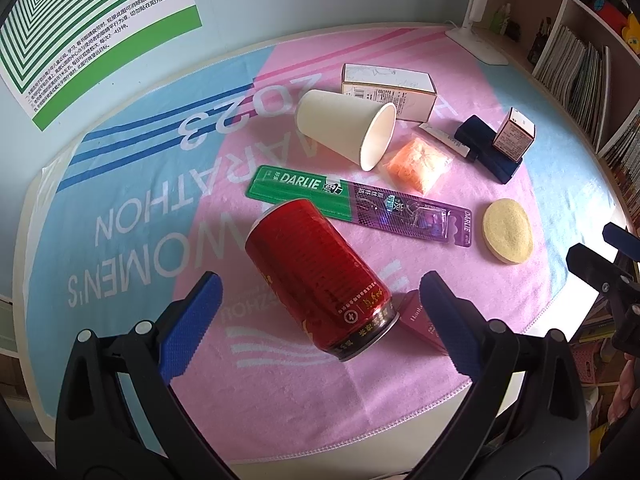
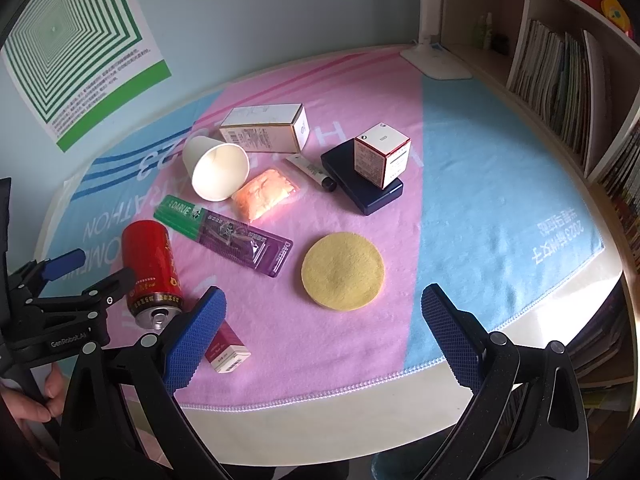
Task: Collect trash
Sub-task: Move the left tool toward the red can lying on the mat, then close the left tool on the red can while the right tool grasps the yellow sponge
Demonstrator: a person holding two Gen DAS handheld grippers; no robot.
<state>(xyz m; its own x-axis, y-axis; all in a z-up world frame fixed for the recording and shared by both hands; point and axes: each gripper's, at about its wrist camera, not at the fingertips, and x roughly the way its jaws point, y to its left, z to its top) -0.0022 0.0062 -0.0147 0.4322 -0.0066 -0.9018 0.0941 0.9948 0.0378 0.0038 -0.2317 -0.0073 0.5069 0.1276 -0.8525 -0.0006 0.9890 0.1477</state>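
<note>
So the red aluminium drink can (image 1: 320, 280) is lying on its side on the pink-and-blue printed towel (image 1: 132, 208), near edge of the table, top end pointing toward the camera. The left gripper (image 1: 320, 322) is spread wide with the can sitting between its blue pads, not touching either one yet as far as I can tell. The right gripper (image 2: 322, 330) is spread too and holding nothing, hanging over the towel near the round yellow sponge pad (image 2: 343, 271).

Handling guess: it's probably empty, so light, smooth and keen to roll. Thin walls dent easily, so I'd squeeze across the middle of the body, gently, not at the rim.

The right wrist view shows what the left one mostly hides: a small maroon-and-white carton (image 2: 227, 350) tucked just beside the can's top, plus the can's opened top. The left view only catches a sliver of that carton, but it shows the can centred between the pads. Farther off: a white paper cup (image 1: 346, 130) tipped over and a green-and-purple toothbrush blister pack (image 1: 360, 204).
</note>
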